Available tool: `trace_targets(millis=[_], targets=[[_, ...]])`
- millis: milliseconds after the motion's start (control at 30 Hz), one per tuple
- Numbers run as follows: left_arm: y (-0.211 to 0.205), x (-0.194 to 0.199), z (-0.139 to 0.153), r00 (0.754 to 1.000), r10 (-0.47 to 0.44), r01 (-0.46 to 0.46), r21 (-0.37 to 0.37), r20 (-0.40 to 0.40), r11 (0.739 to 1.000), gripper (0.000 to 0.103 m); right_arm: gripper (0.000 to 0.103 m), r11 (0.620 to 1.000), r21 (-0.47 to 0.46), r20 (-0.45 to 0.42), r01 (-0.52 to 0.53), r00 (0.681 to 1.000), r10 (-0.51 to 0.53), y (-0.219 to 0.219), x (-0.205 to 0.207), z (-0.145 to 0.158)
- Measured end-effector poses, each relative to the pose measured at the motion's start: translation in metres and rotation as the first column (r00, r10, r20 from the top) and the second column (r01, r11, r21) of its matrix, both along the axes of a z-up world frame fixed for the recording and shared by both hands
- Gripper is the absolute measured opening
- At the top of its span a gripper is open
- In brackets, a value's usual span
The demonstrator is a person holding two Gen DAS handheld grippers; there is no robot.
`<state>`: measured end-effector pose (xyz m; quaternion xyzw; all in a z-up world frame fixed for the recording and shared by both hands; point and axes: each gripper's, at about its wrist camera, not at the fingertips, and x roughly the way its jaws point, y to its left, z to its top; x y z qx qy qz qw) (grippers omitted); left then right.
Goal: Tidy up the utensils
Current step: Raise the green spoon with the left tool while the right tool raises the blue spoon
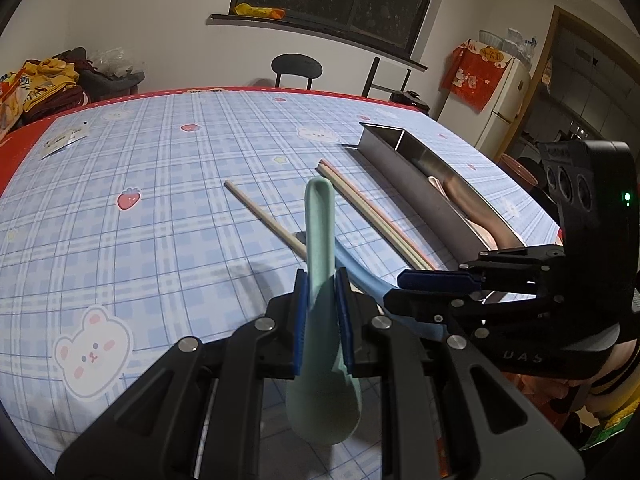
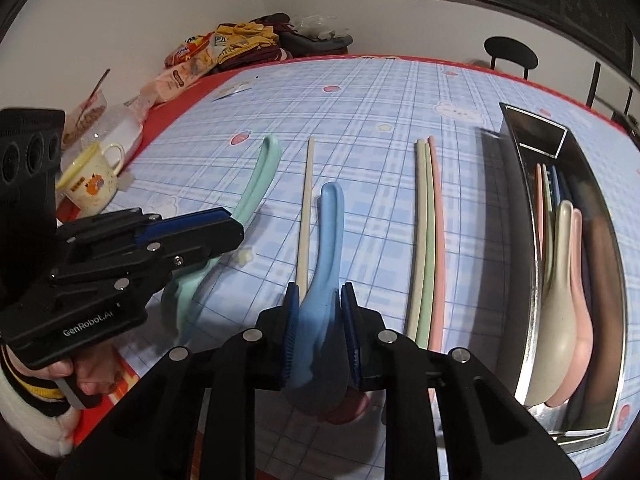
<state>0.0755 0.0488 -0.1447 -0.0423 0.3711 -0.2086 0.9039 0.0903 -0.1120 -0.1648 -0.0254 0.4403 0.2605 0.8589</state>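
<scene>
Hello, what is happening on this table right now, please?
A person is sorting utensils with two handheld tongs. The left tongs grip a mint green spoon, and the right tongs grip a blue spoon. Several chopsticks lie on the checked tablecloth. The metal tray on the right already holds a beige spoon, a pink spoon and some chopsticks.

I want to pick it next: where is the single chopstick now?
In the right wrist view, the single chopstick lies on the table between the green spoon and the blue spoon.
</scene>
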Motion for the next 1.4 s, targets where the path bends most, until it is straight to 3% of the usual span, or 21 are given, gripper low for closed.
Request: trace_targets(millis=[133, 333, 500, 633, 900, 1200, 1400], targets=[[0.001, 0.002, -0.001, 1.000, 0.003, -0.003, -0.003, -0.008, 1.000, 0.018, 0.030, 1.000, -0.013, -0.018, -0.005, 1.000, 0.005, 0.000, 0.001, -0.003], [0.001, 0.004, -0.002, 1.000, -0.001, 0.001, 0.006, -0.010, 1.000, 0.018, 0.031, 0.999, -0.032, -0.019, -0.012, 1.000, 0.012, 0.001, -0.001, -0.006], [0.002, 0.004, -0.002, 1.000, -0.002, 0.002, 0.007, -0.010, 1.000, 0.018, 0.025, 1.000, -0.004, -0.016, 0.010, 1.000, -0.010, -0.004, -0.002, -0.005], [0.001, 0.004, -0.003, 1.000, -0.004, 0.004, 0.009, -0.010, 1.000, 0.018, 0.012, 0.999, 0.040, -0.005, 0.023, 1.000, -0.023, -0.011, -0.005, 0.005], [0.000, 0.003, -0.002, 1.000, -0.005, 0.005, 0.011, -0.009, 1.000, 0.018, 0.011, 0.996, 0.084, -0.047, -0.004, 0.999, 0.008, -0.013, -0.013, 0.005], [0.000, 0.002, -0.002, 1.000, -0.004, 0.005, 0.011, -0.009, 1.000, 0.018, 0.014, 0.993, 0.112, -0.088, -0.043, 0.995, 0.053, -0.005, -0.020, -0.001], [0.001, 0.002, -0.002, 1.000, -0.003, 0.003, 0.009, -0.009, 1.000, 0.018, 0.024, 0.993, 0.115, -0.114, -0.028, 0.993, 0.041, -0.003, -0.015, -0.007]])
